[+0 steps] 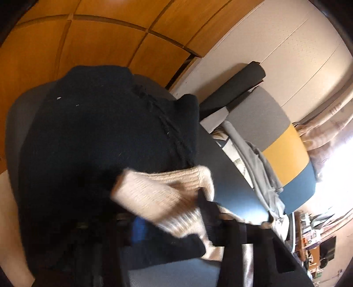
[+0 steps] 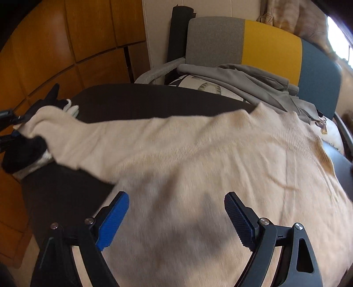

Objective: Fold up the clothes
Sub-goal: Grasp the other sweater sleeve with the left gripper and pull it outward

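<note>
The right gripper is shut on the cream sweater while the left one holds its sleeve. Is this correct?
Not quite. In the right wrist view the right gripper is open above the cream sweater, gripping nothing. The left gripper does hold the sleeve.

Home room, wooden wardrobe [image 2: 55, 44] left of tricolour chair [image 2: 264, 44], curtain [image 2: 293, 17] behind chair, clothes [image 2: 242, 77] on its seat
</note>
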{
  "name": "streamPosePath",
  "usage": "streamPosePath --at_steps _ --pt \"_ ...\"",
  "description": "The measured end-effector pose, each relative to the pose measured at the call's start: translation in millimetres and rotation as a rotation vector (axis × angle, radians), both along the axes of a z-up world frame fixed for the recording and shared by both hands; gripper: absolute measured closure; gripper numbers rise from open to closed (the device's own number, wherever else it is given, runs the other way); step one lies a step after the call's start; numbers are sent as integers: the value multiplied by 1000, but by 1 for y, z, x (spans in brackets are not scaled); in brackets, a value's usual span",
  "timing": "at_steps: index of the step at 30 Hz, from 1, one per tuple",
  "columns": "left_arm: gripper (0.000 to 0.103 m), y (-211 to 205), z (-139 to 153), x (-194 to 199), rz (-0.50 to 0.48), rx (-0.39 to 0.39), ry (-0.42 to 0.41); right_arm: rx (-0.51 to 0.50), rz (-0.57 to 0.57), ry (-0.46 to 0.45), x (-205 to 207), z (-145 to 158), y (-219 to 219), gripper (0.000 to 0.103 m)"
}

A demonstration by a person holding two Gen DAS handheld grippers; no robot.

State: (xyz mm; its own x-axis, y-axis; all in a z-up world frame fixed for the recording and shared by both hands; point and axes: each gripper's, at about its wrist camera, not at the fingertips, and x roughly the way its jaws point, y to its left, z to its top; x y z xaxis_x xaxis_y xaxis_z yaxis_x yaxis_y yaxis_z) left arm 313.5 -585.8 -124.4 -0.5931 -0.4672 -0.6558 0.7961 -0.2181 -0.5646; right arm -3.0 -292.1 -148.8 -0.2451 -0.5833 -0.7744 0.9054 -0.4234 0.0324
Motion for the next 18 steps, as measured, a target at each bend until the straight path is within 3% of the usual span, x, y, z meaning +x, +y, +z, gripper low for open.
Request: streamPosePath --at_steps 4,6,9,11,14,18 --pt "99 -10 13 -4 -13 -95 -24 87 0 39 -5 -16 -45 13" --pt "99 -14 27 -4 -23 -157 -17 139 2 3 -8 -32 -62 13" --pt "100 -11 54 4 -4 -270 4 143 20 15 0 -43 -78 1" --pt "100 -9 70 13 20 -334 17 132 28 20 6 -47 -83 0" --pt "100 -12 69 22 55 -340 -49 120 26 29 8 -49 -85 0" --pt "97 -22 40 33 122 -236 -142 116 32 28 9 -49 -85 0"
